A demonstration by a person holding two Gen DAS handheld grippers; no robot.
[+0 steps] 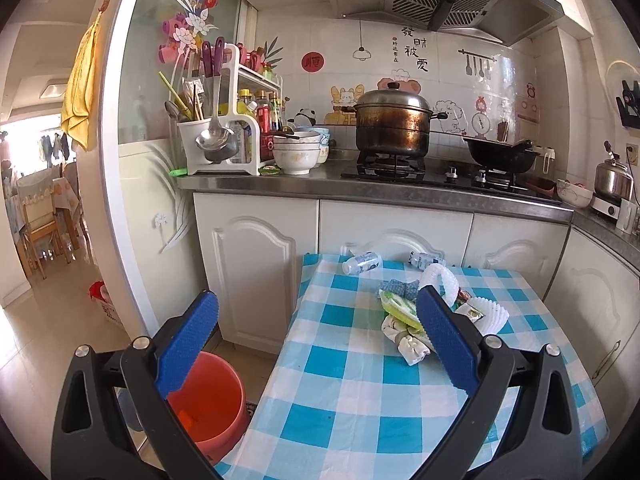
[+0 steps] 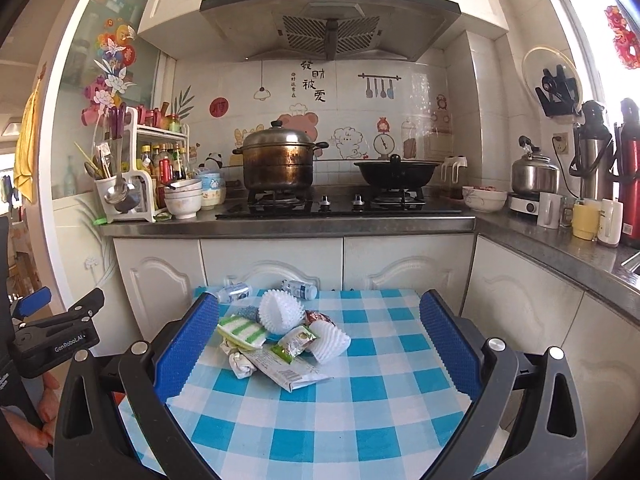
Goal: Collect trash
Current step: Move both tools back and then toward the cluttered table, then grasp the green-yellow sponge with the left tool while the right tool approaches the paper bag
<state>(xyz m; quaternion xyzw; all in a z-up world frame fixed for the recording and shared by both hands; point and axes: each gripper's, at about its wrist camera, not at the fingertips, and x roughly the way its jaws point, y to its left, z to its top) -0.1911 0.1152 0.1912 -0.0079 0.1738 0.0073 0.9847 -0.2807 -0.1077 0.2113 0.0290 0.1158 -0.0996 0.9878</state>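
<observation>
While both grippers (image 1: 316, 344) (image 2: 320, 344) gape empty, pinch one wrapper (image 2: 295, 341) at 12 o'clock; the bucket (image 1: 208, 400) waits at 8.

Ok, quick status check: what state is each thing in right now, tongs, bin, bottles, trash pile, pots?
Left tongs: open, holding nothing.
Right tongs: open, holding nothing.
Orange bucket: upright on the floor beside the table, looks nearly empty.
Two small bottles: lying on their sides at the table's far edge.
Trash pile: heaped on the checkered cloth, untouched.
Steamer pot: lid on.
Black wok: on the burner.
</observation>
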